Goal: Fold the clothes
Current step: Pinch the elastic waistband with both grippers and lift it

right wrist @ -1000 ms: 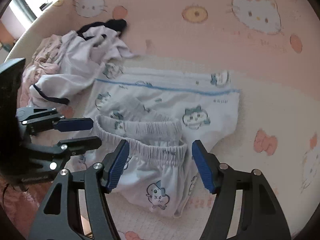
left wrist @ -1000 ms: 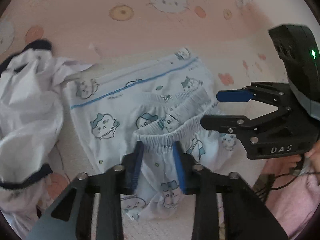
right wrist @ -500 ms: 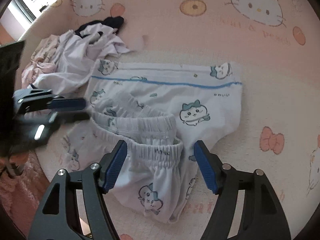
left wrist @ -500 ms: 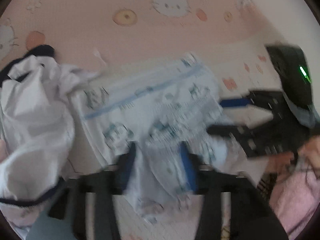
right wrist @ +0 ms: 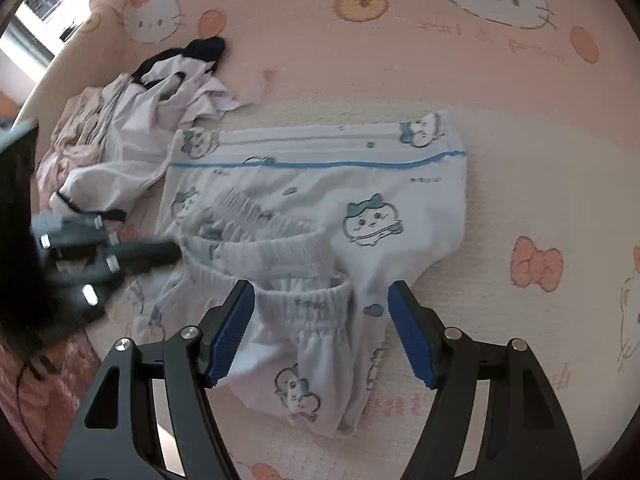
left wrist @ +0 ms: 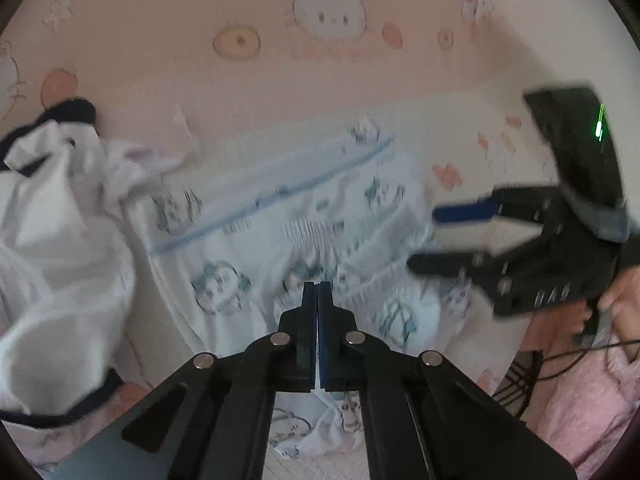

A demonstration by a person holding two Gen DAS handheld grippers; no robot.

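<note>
- Scene: a pair of white printed shorts (right wrist: 320, 216) lies on the pink cartoon bedsheet (right wrist: 400, 60), waistband with its blue line away from the cameras, gathered leg hems bunched toward the near edge.
- To the left of the shorts sits a heap of other white clothes (right wrist: 132, 140) with dark trim, touching the shorts' far-left corner. Judged: still to be folded.
- Left gripper (left wrist: 318, 292): its jaws have just been closing and are now clenched with the pads together. A sliver of white cloth appears low between the pads, but the view is blurred, so I cannot tell whether a fold of the shorts is pinched there. In the right wrist view this gripper (right wrist: 168, 254) meets the left end of the gathered hem.
- Right gripper (right wrist: 320, 320): released, jaws wide, straddling the near gathered hem without the pads pressing on it. In the left wrist view it (left wrist: 424, 236) appears at the shorts' right side, held by a hand (left wrist: 620, 300).
- Step in hand (judgement): taking hold of the bunched near edge, one side each, ahead of a fold or a straightening pull.
- Next move calls for: the right jaws lowering onto the hem and closing on all layers; then both ends lifted evenly, so the elastic does not slip free or drag the shorts askew.
</note>
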